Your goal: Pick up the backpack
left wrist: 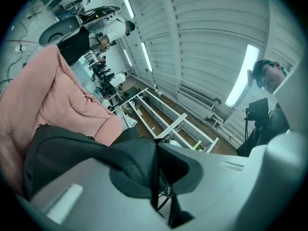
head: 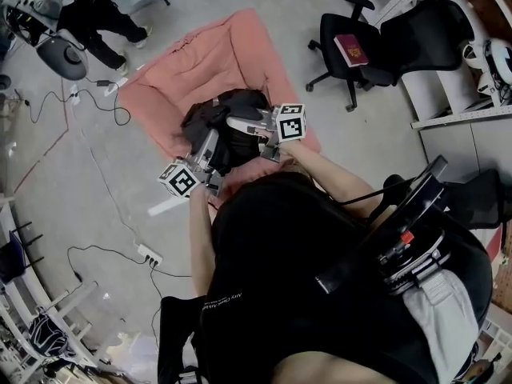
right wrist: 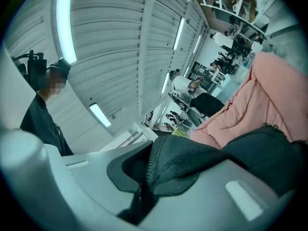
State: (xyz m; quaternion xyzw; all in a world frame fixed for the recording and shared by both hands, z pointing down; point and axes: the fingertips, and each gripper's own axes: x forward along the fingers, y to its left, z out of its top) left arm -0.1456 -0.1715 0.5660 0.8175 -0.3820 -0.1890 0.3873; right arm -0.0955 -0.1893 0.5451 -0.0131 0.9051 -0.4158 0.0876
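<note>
Left hand-held gripper [left wrist: 155, 170], right hand-held gripper [right wrist: 144, 182] each pinched narrow on backpack [head: 238, 106] fabric, pink quilt [head: 200, 62] beyond. Lift stage; next: raise both evenly.

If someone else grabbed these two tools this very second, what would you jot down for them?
Left gripper: shut on a fold of the black backpack.
Right gripper: shut on the backpack's woven edge.
The backpack is over the pink blanket on the floor.
Done: both grips taken.
Left: lift it clear; whether it has left the blanket, I cannot tell.
</note>
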